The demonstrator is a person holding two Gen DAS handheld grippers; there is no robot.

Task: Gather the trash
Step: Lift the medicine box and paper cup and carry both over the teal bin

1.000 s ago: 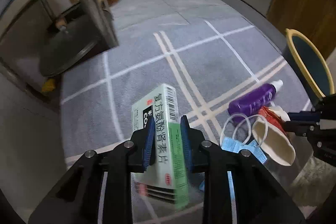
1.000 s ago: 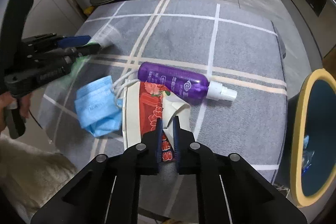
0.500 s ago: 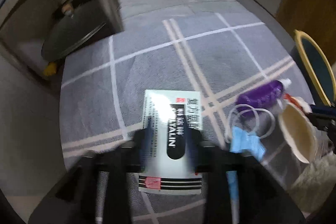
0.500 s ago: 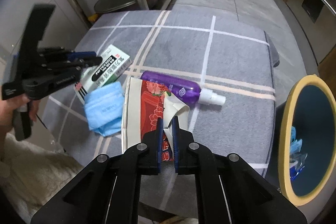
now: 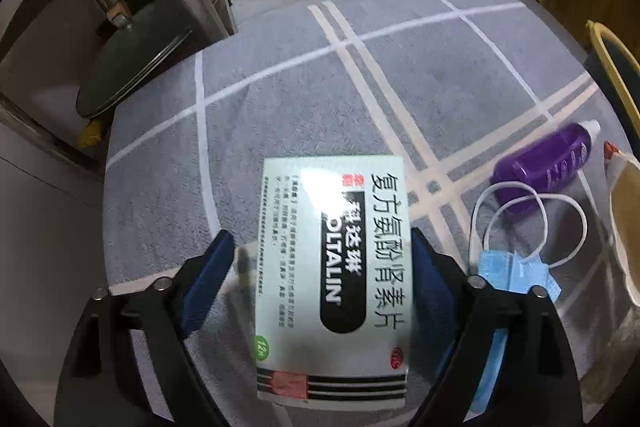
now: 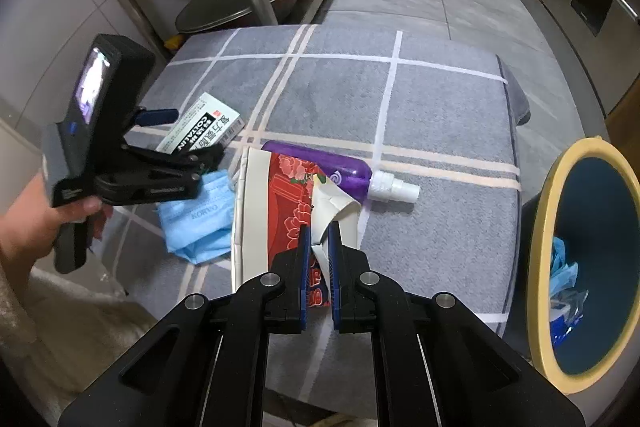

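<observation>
So the left gripper (image 5: 322, 267) has just been opening, its jaws now spread wide either side of the medicine box (image 5: 332, 279), which lies flat on the grey checked mat (image 6: 420, 99). The right gripper (image 6: 319, 259) is pinching the red paper carton (image 6: 288, 211), right beside the box. Purple spray bottle (image 6: 340, 173) and blue face mask (image 6: 196, 223) lie next to it.

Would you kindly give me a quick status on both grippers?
Left gripper just opened, medicine box lying flat between jaws. Right gripper shut on red carton. Nothing blocking bin.
</observation>
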